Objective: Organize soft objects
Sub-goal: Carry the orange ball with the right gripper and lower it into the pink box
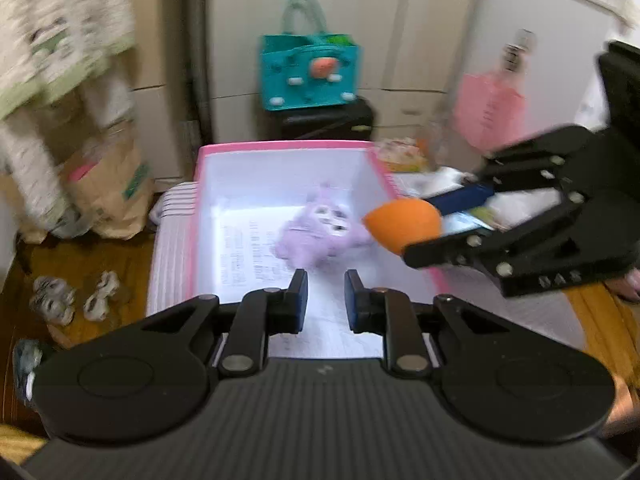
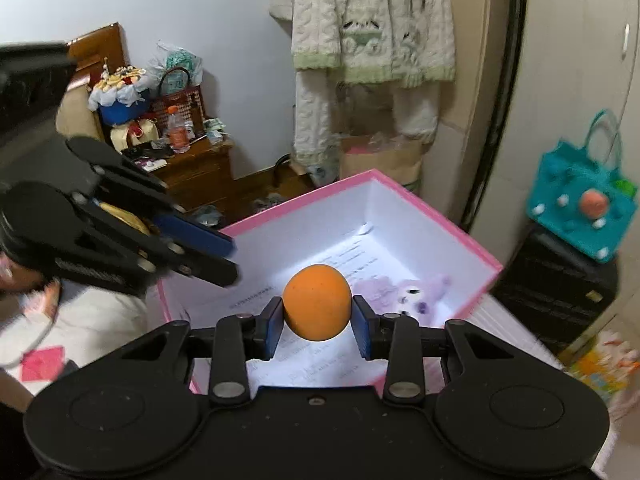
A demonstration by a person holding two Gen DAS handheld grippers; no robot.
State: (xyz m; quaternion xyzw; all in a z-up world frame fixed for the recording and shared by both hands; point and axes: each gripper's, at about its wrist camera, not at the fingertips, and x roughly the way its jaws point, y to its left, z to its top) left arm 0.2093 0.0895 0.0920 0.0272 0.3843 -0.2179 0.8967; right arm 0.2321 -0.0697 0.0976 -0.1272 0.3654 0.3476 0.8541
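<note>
- Right gripper (image 2: 318, 320) in your hand pinches the orange ball (image 2: 317, 307); both blue pads (image 2: 273, 328) press its sides, and the ball sits between the fingertips, raised over the near part of the pink box (image 2: 436, 210).
- Your left gripper (image 1: 326, 300) carries nothing; its pads stand close together with only a narrow gap, effectively drawn together, pointing down over the near edge of the box.
- From the left wrist view, the ball shows at the right rim of the box, clear of the floor of it.
- Pink box is open, white inside, with printed paper sheets (image 2: 320, 268) lining the bottom.
- One purple plush toy (image 1: 320, 228) lies inside the box on the paper, toward the far right part as your left camera sees it.
- Box rests on a white ribbed surface (image 1: 172, 240).
- Teal tote bag (image 1: 308, 72) stands on a black case (image 1: 328, 120) behind the box, well apart from it.
- Cream knitted sweater (image 2: 372, 20) hangs on the wall beyond the box.
- Left view is blurred at its edges; small items on the wooden floor (image 1: 72, 296) cannot be told.
</note>
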